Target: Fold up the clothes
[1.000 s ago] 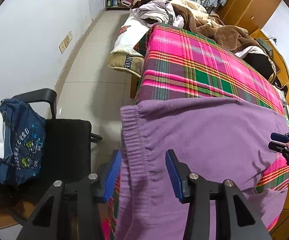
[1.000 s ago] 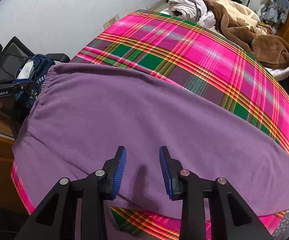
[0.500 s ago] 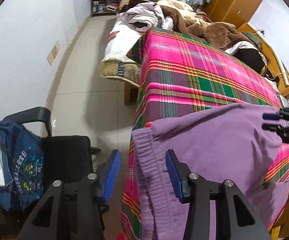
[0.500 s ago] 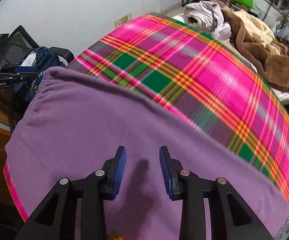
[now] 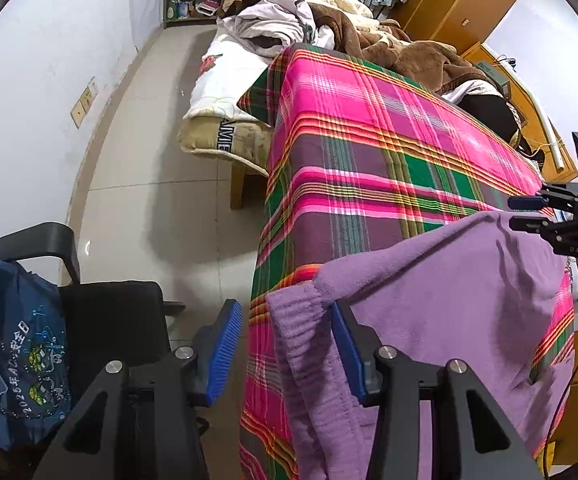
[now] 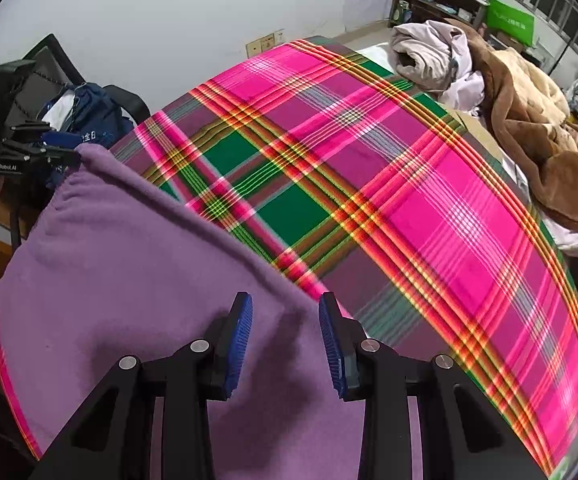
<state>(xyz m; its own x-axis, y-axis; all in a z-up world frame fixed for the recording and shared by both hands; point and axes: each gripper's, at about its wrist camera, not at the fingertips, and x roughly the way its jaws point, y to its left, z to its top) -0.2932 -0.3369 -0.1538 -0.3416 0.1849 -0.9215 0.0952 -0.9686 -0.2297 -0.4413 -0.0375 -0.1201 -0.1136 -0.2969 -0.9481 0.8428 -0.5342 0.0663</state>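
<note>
Purple garment (image 5: 441, 304) lies on the plaid-covered desk (image 5: 369, 152) at its near edge, ribbed waistband hanging over the corner. My left gripper (image 5: 285, 344) jaws apart, waistband edge between them, not pinched. My right gripper (image 6: 285, 340) jaws apart above the garment's far edge, gripping nothing.

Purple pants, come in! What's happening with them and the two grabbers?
Left gripper open at waistband corner. Right gripper open over far edge. Purple pants flat on plaid blanket. Nothing in the way.

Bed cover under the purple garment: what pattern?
Bright pink plaid bed cover with green, purple and yellow stripes; clearest in the right wrist view.
</note>
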